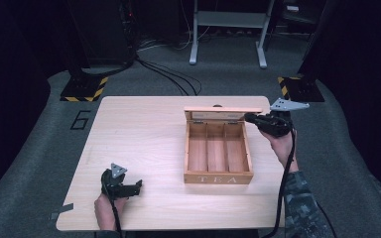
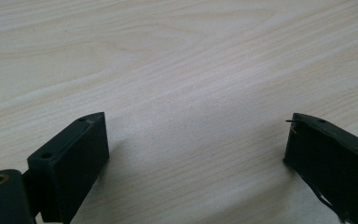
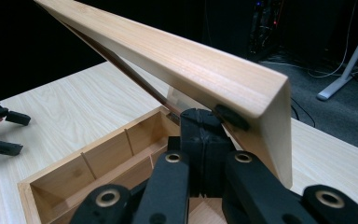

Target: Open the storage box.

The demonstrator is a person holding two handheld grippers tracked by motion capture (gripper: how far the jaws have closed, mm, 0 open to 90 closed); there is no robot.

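Observation:
A wooden tea box (image 1: 218, 179) with three bare compartments stands right of the table's middle, its lid (image 1: 223, 109) raised at the back. My right gripper (image 1: 250, 118) is at the lid's right end. In the right gripper view its jaws are shut together (image 3: 201, 119), tips pressed up under the tilted lid (image 3: 182, 60) near its corner, above the box (image 3: 98, 154). My left gripper (image 1: 140, 187) rests low at the table's front left, jaws open (image 2: 196, 140) over bare wood with nothing between them. It also appears far off at the left (image 3: 9, 133).
The light wooden table (image 1: 139, 134) stands on grey carpet. Cables (image 1: 173, 79) run across the floor behind it, with a desk frame (image 1: 228, 29) and hazard-striped stand bases (image 1: 84, 89) farther back. The person's right forearm in a camouflage sleeve (image 1: 302, 203) lies along the table's right edge.

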